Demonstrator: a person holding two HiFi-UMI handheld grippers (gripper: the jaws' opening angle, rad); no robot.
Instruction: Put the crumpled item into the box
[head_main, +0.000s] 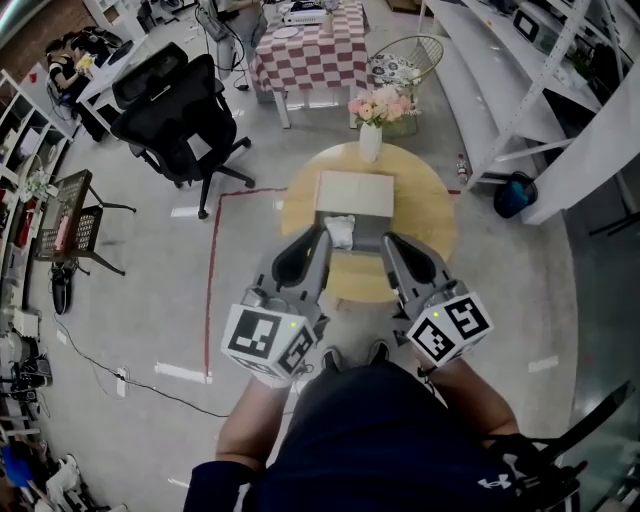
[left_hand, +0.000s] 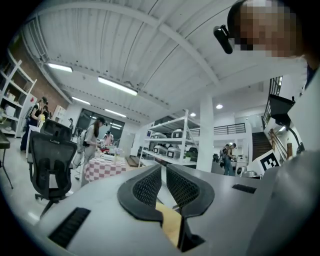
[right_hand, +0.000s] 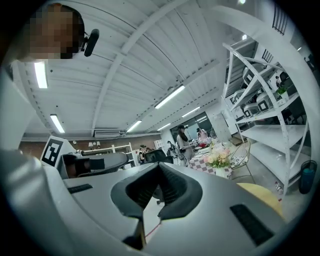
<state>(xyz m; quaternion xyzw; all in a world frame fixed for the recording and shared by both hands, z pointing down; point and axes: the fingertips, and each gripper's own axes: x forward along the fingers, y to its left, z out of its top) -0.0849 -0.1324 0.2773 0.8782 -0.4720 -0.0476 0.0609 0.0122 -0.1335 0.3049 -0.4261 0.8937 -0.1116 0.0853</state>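
Lying beside the box (head_main: 355, 194), white crumpled item (head_main: 340, 231)

Round light-wood table (head_main: 432, 215) on grey floor (head_main: 150, 290). Carries: pale rectangular box (head_main: 354, 193), centre; crumpled white item (head_main: 340, 230), just beside box's near edge; white vase of pink flowers (head_main: 370, 142), far rim.

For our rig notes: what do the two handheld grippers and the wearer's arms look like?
Both the left gripper and right gripper have grey wedge-shaped bodies with black, finely ribbed pads. Each carries a white cube printed with black square markers. The person wears a dark navy short-sleeved top. No cables show.
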